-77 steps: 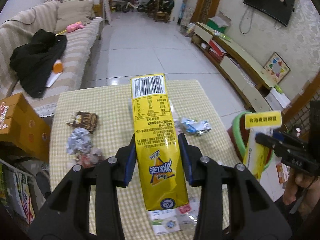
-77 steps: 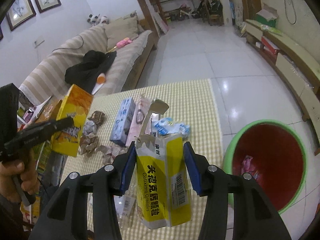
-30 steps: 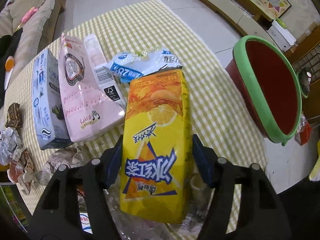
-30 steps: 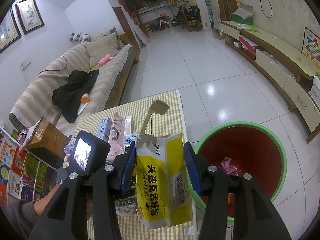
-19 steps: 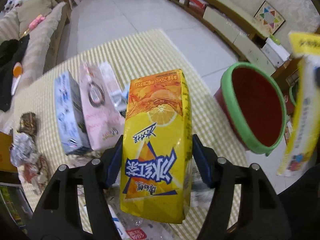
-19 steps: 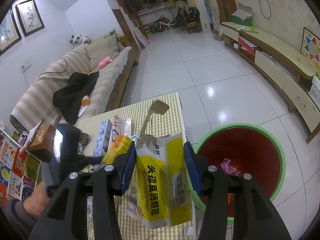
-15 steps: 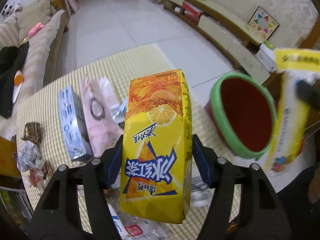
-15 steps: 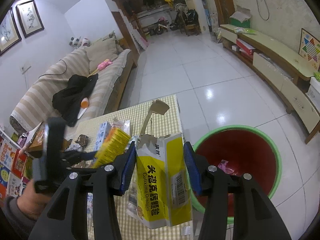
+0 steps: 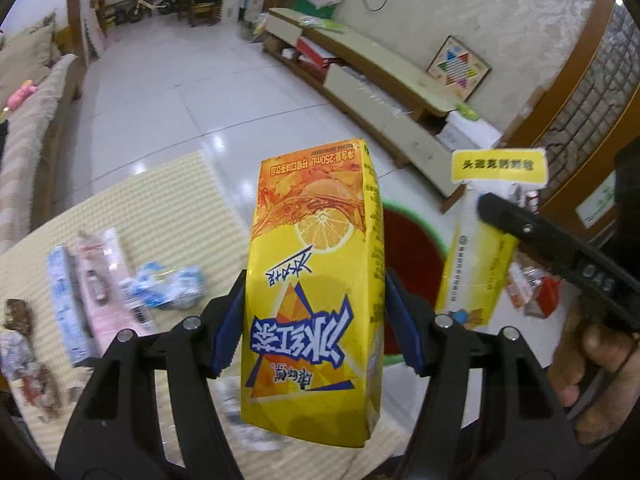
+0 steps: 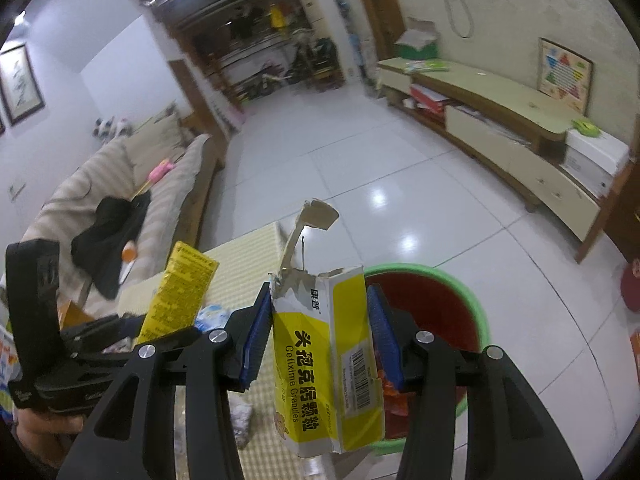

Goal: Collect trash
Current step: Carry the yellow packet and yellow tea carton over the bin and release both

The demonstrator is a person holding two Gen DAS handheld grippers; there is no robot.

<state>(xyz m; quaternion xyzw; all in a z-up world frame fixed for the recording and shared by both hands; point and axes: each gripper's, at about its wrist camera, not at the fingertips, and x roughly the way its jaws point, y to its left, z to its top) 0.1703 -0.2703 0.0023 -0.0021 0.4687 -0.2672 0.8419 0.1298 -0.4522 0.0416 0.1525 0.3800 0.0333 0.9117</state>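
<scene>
A yellow lemon-tea carton [image 9: 316, 280] stands upright between the blue pads of my left gripper [image 9: 314, 320], which is shut on it above the yellow checked table [image 9: 168, 200]. Behind the carton shows the red bin with a green rim [image 9: 412, 256]. My right gripper [image 10: 318, 332] is shut on a torn yellow-and-white medicine box [image 10: 328, 360], with the bin [image 10: 440, 308] just beyond it on the floor. Each view catches the other gripper: the right gripper [image 9: 560, 248] with its medicine box [image 9: 476, 264], and the left gripper [image 10: 48, 344] with its carton [image 10: 180, 292].
On the table lie a blue crumpled wrapper [image 9: 168, 286], a pink packet [image 9: 104, 292], a blue box [image 9: 66, 300] and crumpled foil wrappers [image 9: 24, 352]. A striped sofa [image 10: 120, 184] stands to the left, a low TV cabinet [image 10: 500, 128] along the right wall, white tiled floor between.
My left gripper has risen off the table with the carton and tilted up toward the room. The right gripper with the medicine box has shifted closer to the bin and the left gripper.
</scene>
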